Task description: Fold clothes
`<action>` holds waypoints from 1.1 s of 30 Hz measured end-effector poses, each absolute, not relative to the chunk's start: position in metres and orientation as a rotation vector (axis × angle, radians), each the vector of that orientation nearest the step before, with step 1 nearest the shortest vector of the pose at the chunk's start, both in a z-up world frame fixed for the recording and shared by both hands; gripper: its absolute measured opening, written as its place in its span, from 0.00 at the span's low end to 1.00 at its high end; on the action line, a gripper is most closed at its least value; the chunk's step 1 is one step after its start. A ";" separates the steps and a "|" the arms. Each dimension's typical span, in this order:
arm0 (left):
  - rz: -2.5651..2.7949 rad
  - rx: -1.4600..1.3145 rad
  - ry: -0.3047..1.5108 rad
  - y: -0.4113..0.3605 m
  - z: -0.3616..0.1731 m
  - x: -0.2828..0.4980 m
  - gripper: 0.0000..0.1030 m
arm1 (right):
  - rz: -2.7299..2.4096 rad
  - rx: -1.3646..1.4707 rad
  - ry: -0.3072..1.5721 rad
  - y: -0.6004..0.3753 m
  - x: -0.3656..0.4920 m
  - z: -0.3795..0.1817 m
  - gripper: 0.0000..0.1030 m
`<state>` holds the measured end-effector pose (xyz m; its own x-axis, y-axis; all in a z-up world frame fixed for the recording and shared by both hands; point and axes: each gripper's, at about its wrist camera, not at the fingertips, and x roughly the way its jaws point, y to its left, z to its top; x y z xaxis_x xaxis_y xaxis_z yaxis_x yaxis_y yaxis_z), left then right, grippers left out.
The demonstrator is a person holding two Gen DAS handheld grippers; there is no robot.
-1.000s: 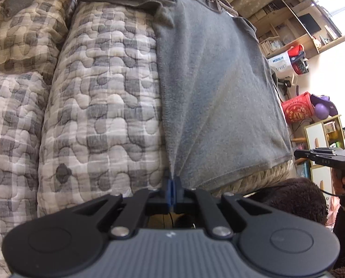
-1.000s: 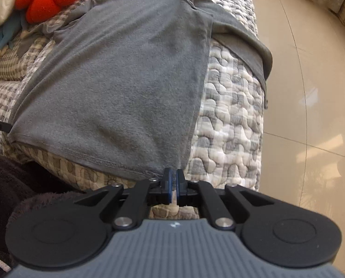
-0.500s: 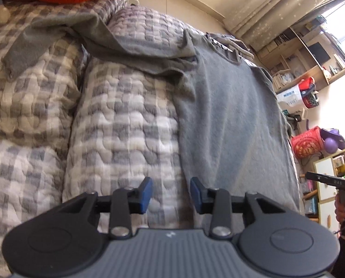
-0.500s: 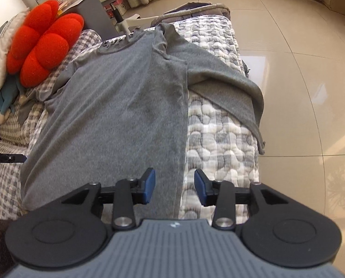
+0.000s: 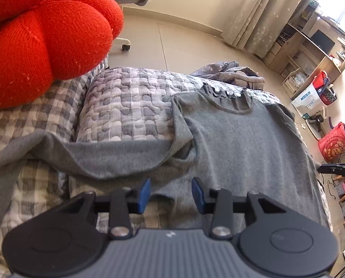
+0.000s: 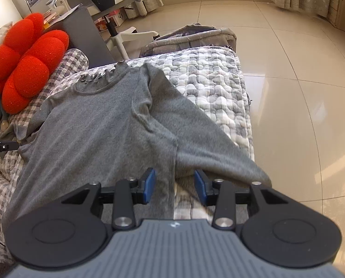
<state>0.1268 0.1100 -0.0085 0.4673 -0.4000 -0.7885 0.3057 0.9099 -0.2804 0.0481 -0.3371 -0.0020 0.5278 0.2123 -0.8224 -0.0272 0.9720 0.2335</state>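
Each camera is sitting just behind its hand-held gripper, looking steeply down and forward over the sofa (image 5: pixel 130 106) at close range. Both views are sharing the grey sweater (image 5: pixel 242 143) (image 6: pixel 98 125) and the red cushion (image 5: pixel 40 39) (image 6: pixel 29 62).

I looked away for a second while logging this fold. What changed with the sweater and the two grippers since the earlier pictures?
Both grippers let go of the hem: the left gripper and right gripper were shut on it, have just been opening, and now hover over the armpit area on each side, nothing pinched. The grey sweater stays flat on the quilted cover, sleeves spread out.
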 end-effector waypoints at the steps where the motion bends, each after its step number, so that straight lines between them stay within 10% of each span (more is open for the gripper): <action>1: -0.432 -0.098 0.993 0.106 -0.009 0.133 0.39 | 0.142 0.197 1.006 -0.338 0.056 -0.004 0.40; 9: -0.408 -0.051 0.992 0.081 -0.015 0.173 0.38 | 0.136 0.183 0.996 -0.345 0.107 -0.015 0.43; 15: -0.364 -0.077 0.993 0.074 -0.022 0.193 0.03 | 0.113 0.172 0.977 -0.348 0.130 -0.027 0.46; 19: -0.277 0.022 0.961 0.068 -0.023 0.197 0.01 | 0.130 0.122 0.957 -0.342 0.134 -0.027 0.48; 23: -0.206 0.077 0.927 0.073 -0.023 0.203 0.01 | 0.199 0.010 0.954 -0.331 0.130 -0.024 0.05; 33: -0.143 0.084 0.962 0.083 -0.030 0.215 0.01 | -0.061 -0.117 0.986 -0.351 0.137 -0.029 0.03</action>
